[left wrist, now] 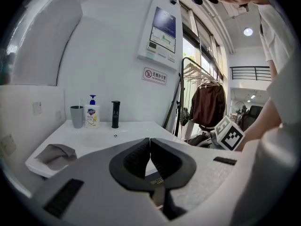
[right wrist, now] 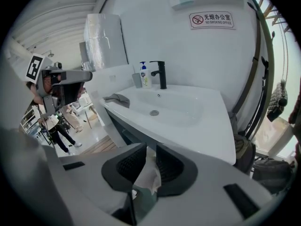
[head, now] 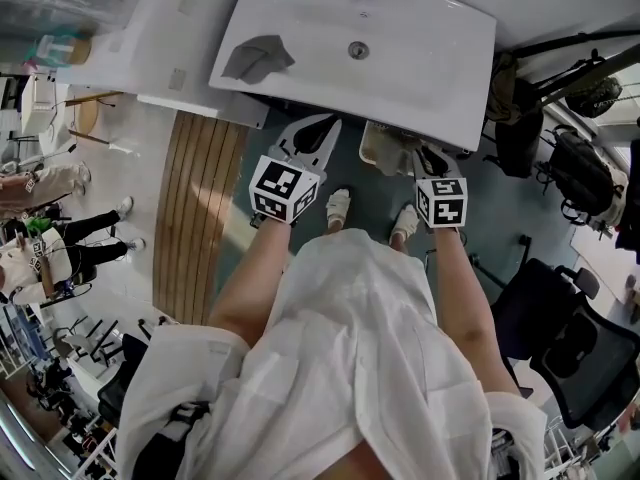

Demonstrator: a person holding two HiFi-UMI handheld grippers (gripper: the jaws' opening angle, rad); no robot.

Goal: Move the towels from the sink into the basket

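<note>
1. The left gripper (left wrist: 149, 141) has its jaws pressed together with nothing between them. It is held in the air in front of the sink (head: 430, 83) and touches nothing.
2. The right gripper (right wrist: 149, 149) has its jaws a little apart. A pale towel (right wrist: 146, 173) shows in the gap between them, hanging loose rather than pinched.
3. In the head view the right gripper sits directly over the basket (head: 378, 153), a cream container on the floor just below the sink's front edge. Something pale lies inside it, but the head view does not show it clearly.
4. One grey towel (head: 258, 58) lies crumpled on the sink's flat left side, apart from the drain (head: 358, 50) and well away from both grippers.
5. At the back of the sink stand a grey cup (left wrist: 76, 117), a soap bottle (left wrist: 92, 113) and a black tap (left wrist: 115, 114), side by side.
6. The sink is a white worktop basin set against a white wall with a no-smoking sign (right wrist: 211, 20).
7. A wooden slatted mat (head: 195, 218) lies on the floor on the person's left. Dark bags (head: 570, 168) and an office chair (head: 570, 338) are on the person's right. A brown coat (left wrist: 207, 105) hangs on a rack beyond the sink.
</note>
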